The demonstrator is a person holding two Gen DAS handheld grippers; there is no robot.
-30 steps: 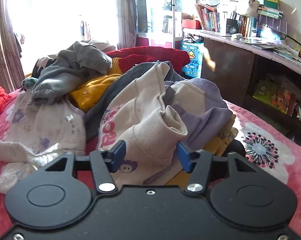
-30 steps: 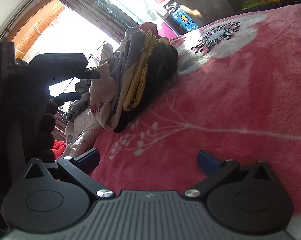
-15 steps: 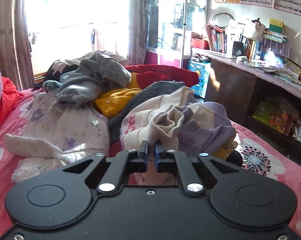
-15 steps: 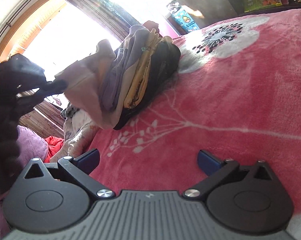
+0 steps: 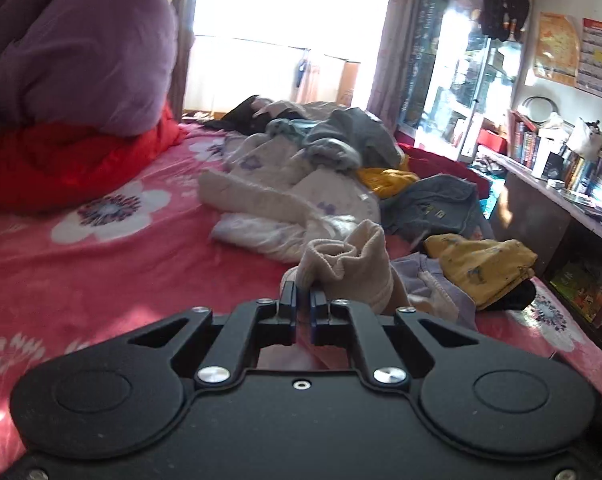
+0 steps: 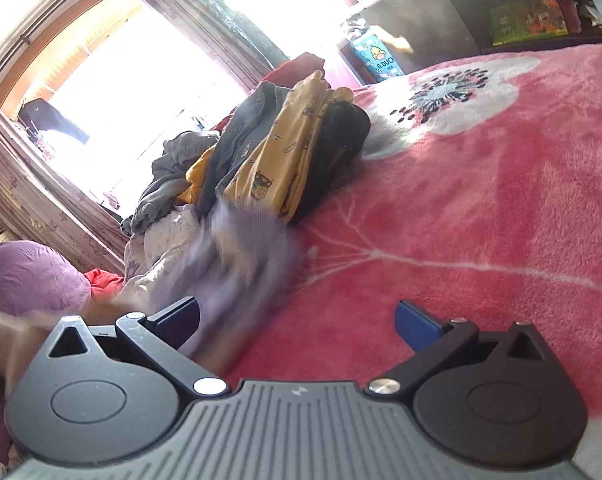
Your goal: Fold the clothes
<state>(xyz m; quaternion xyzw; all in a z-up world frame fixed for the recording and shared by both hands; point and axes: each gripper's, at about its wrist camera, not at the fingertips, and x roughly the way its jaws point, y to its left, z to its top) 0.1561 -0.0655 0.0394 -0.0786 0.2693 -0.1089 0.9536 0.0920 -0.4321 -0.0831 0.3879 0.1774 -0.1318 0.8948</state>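
Observation:
My left gripper (image 5: 303, 304) is shut on the ribbed cuff of a cream and lilac sweatshirt (image 5: 347, 266), which trails off to the right over the pink flowered blanket (image 5: 101, 264). In the right wrist view the same sweatshirt (image 6: 237, 248) is a blurred lilac streak sliding off the clothes pile. A stack of folded clothes, yellow (image 6: 285, 156) over black (image 6: 337, 148), lies behind it. My right gripper (image 6: 297, 320) hovers open low over the blanket, with nothing between its fingers.
Loose clothes cover the far half of the bed: a white flowered garment (image 5: 285, 188), grey trousers (image 5: 353, 140), a denim piece (image 5: 433, 204). A purple cushion (image 5: 85, 48) on red bedding (image 5: 61, 164) sits at left. A desk with books (image 5: 561, 184) runs along the right.
My left gripper shut on the sweatshirt's cuff, then pulled it off the pile toward the left and near side of the bed. The right gripper has stayed put, open.

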